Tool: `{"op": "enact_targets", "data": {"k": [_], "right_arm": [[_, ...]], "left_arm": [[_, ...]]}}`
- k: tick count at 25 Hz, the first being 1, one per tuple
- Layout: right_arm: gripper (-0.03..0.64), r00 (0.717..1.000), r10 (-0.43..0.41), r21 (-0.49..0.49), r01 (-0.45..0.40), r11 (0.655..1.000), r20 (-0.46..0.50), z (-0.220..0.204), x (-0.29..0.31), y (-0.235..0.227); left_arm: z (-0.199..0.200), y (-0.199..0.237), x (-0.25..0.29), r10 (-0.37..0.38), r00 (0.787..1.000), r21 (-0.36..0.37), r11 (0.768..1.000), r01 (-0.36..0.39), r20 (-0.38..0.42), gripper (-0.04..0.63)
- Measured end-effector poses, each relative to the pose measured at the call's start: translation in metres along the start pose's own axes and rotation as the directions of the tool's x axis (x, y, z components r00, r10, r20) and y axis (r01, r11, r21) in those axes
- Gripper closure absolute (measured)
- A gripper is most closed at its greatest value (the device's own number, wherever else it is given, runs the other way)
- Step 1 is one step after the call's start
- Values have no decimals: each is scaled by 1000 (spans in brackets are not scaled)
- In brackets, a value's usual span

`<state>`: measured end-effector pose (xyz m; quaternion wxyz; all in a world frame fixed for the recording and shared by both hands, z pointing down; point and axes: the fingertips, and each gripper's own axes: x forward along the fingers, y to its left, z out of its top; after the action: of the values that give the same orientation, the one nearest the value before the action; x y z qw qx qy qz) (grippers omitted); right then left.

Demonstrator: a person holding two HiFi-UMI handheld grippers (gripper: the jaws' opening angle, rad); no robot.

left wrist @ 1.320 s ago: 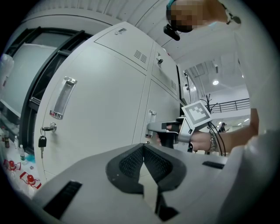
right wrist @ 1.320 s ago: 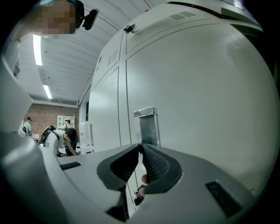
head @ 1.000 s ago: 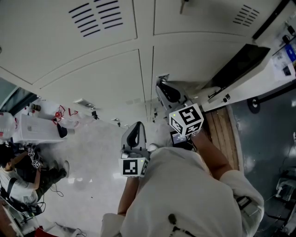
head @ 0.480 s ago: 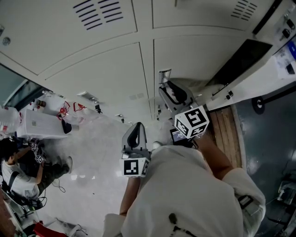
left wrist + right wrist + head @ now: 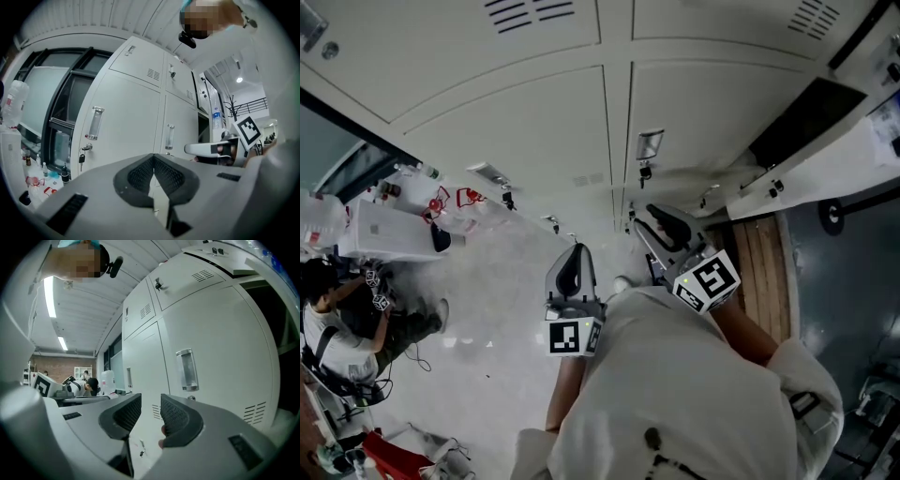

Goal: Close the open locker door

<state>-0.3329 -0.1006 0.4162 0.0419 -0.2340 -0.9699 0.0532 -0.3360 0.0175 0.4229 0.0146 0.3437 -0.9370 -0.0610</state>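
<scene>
One open locker door, left gripper jaws together, right gripper jaws spread

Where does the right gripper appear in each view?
Head view: right gripper right of centre.
Left gripper view: right gripper mid-right, side-on.
Right gripper view: right gripper at the bottom, jaws open.
Shared landmark: door handle beside the open locker.

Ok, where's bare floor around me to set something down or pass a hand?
Bare floor runs between the left tongs and the white box, below the closed locker doors. Crowded: the person and bags far left; the open locker door and wooden boards on the right.
</scene>
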Motion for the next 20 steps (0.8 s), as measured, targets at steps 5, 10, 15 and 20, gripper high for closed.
{"op": "enact_targets", "data": {"k": [5, 10, 15, 20], "right_arm": [[514, 1000, 13, 52, -12, 999, -17, -17, -8, 15], [549, 999, 45, 28, -45, 999, -20, -23, -11, 32], [572, 994, 105, 0, -105, 995, -28, -29, -12, 52], [581, 991, 126, 16, -125, 992, -37, -33, -16, 53]], "left_arm": [[-7, -13, -8, -11, 1000, -15, 1000, 11, -6, 588], [-15, -29, -8, -54, 998, -14, 998, 53, -22, 588], [-15, -33, -8, -61, 998, -14, 998, 61, -9, 588], [-16, -38, -10, -62, 998, -16, 998, 62, -9, 588]]}}
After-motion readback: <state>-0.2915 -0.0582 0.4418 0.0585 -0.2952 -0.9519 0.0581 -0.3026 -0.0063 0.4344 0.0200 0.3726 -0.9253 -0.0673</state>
